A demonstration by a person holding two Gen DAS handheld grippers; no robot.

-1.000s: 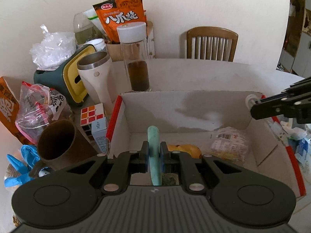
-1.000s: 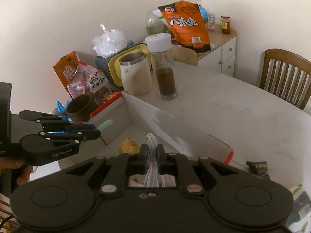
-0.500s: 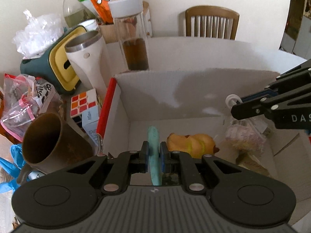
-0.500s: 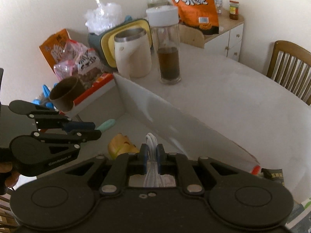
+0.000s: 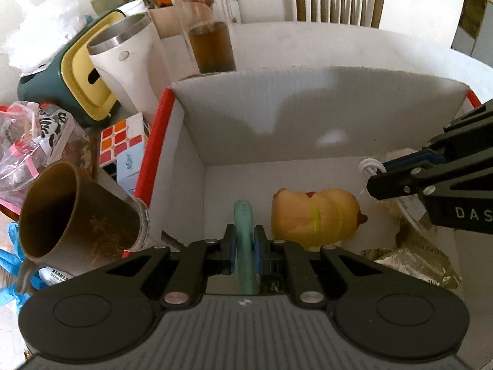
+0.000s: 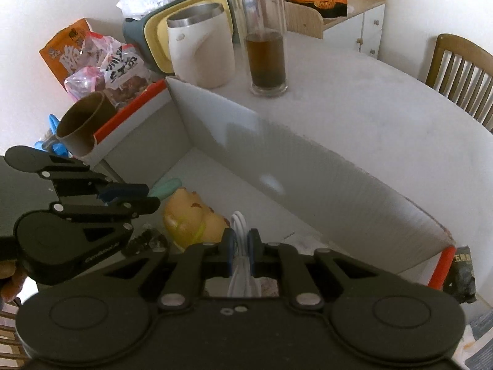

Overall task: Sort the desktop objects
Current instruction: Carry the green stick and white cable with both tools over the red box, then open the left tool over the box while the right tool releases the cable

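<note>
My left gripper (image 5: 245, 242) is shut on a mint-green stick-shaped object (image 5: 244, 215), held low inside the white cardboard box (image 5: 277, 117). It also shows in the right wrist view (image 6: 165, 186). My right gripper (image 6: 241, 243) is shut on a coiled white cable (image 6: 238, 223), inside the box at its right side; the cable also shows in the left wrist view (image 5: 369, 166). A yellow squishy toy (image 5: 314, 215) lies on the box floor between the two grippers, with foil packets (image 5: 413, 252) at the right.
Left of the box stand a brown cup (image 5: 61, 212), a Rubik's cube (image 5: 121, 141), snack bags (image 5: 34, 135), a white kettle (image 5: 123, 61), a teal and yellow container (image 5: 71, 92) and a glass tea bottle (image 5: 209, 40). A wooden chair (image 5: 339, 0) stands beyond the table (image 6: 354, 98).
Both grippers have moved down and forward into the box with their objects. The toy and packets now lie much closer below them.
</note>
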